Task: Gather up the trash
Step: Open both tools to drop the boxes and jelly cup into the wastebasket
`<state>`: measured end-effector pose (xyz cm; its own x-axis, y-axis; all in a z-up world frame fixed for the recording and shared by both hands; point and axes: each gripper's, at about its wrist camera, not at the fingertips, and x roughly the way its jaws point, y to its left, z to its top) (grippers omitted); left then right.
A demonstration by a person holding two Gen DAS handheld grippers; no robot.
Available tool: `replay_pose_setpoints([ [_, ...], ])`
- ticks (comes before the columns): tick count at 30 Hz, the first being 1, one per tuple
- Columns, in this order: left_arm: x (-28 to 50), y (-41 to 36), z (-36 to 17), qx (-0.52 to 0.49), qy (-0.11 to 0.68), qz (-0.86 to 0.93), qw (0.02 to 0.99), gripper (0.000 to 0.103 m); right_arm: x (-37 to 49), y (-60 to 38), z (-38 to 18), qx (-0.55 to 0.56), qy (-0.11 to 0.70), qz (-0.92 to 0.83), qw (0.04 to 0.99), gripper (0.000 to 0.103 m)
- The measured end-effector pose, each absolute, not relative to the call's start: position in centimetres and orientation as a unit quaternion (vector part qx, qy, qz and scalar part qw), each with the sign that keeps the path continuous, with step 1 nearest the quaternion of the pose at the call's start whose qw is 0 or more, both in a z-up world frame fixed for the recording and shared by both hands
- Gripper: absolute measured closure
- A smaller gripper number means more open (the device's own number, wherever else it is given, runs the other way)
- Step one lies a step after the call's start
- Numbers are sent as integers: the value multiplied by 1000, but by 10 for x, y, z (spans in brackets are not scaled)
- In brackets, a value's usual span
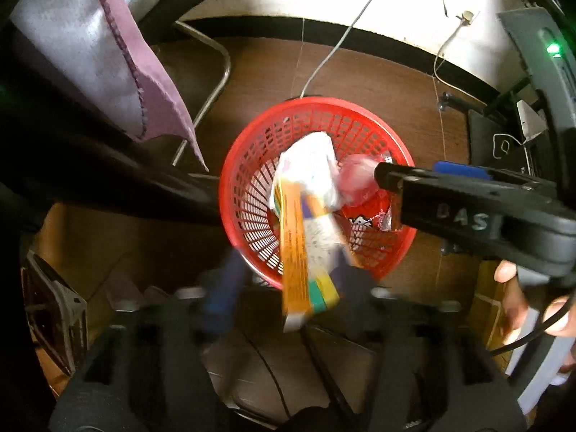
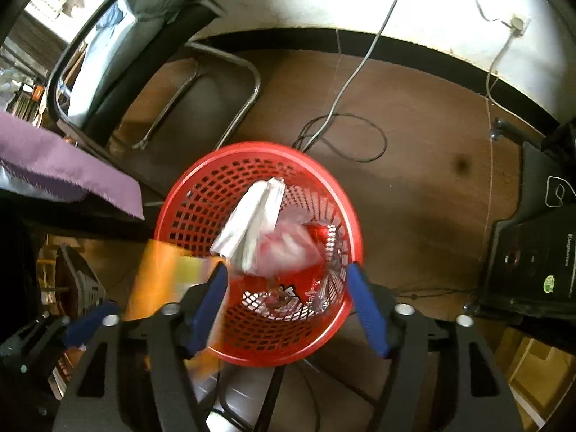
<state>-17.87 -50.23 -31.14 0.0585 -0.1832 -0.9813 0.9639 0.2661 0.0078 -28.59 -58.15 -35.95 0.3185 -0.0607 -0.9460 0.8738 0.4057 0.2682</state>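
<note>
Item: red basket (image 2: 180,212), round, lattice-walled, standing on the brown floor (image 2: 414,165) directly beneath both my grippers.

Item: my left gripper (image 1: 288,284), blue-padded fingers spread wide, clamped on nothing. An orange box (image 1: 297,248), long, with yellow and green at its near end, sits blurred between the fingers and leans over the basket's near rim; the pads stand clear of it on either side.

Item: my right gripper (image 2: 288,284), jaws released, blue fingers (image 2: 367,309) apart over the basket's near rim. Nothing is pinched between them. In the left wrist view it reaches in from the right, over the basket's far side, with my hand (image 1: 522,298) behind it.

Item: white paper (image 2: 255,223), crumpled, propped inside the basket.

Item: pinkish clear plastic wad (image 2: 288,248), blurred, just beside the paper and above the basket's bottom; whether it rests on anything, I cannot tell.

Item: red foil wrapper (image 2: 309,288), lying at the basket's bottom.

Item: purple cloth (image 2: 64,176), draped at the left, apart from the basket.

Item: grey cable (image 2: 363,61), trailing down the wall to the floor behind the basket.
</note>
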Motion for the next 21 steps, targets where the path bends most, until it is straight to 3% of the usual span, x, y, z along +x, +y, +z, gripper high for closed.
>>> replay_pose_setpoints([
  [13,-186,-466,-258,357,482,-482,639,28,-337,-551,-302,400,474,-390,681,25],
  [21,-196,-417,-211,335,458,-482,668,17,-354,-503,-246,366,466,-407,695,16],
])
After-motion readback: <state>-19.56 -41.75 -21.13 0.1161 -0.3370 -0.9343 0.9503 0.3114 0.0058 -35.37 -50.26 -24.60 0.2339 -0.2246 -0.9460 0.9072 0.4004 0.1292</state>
